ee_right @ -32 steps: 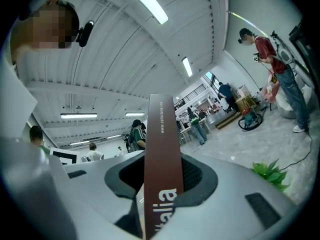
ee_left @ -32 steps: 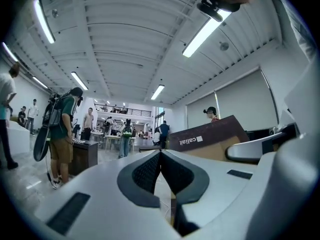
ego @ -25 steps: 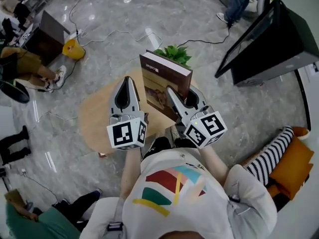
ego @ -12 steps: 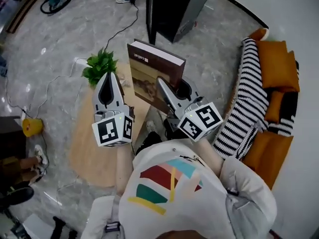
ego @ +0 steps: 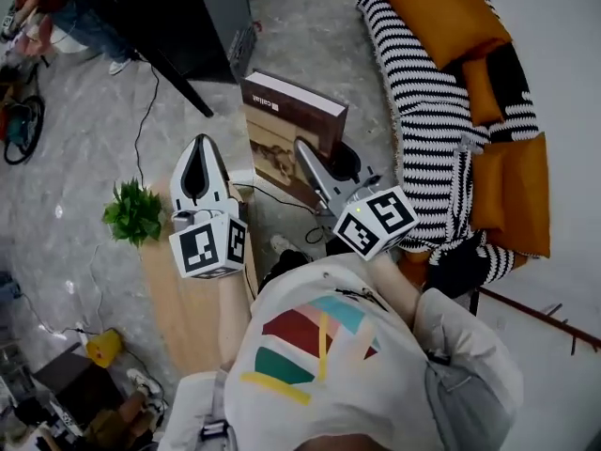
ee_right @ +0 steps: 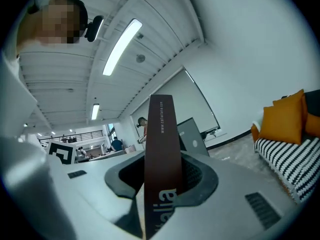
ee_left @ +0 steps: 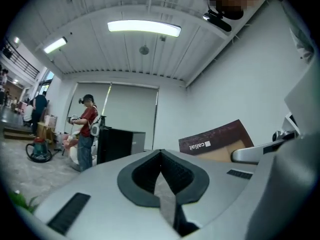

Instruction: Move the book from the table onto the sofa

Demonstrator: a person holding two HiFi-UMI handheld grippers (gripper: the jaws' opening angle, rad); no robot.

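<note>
**Book [ego: 293,137] off the table [ego: 188,301], sofa [ego: 424,111] not yet reached**

The pickup looks done. The brown hardcover book is in the air and stands roughly upright, clear of the light wooden table, which lies low and to the left in the head view beside a potted plant [ego: 134,212].

The right gripper [ego: 315,164] is clamped on the book. In the right gripper view the dark spine stands between the jaws with the pads pressed on it, and most of the book rises beyond the fingertips. The left gripper [ego: 199,144] carries nothing. Its jaws are together with nothing between them, and it is just beside the book, on its left, without touching it.

What remains, as I judge it, is the second half. The book must go across the grey floor [ego: 310,26] to the black-and-white striped sofa with its orange cushions [ego: 443,12], still well apart at upper right. There it must be laid down and let go.
</note>
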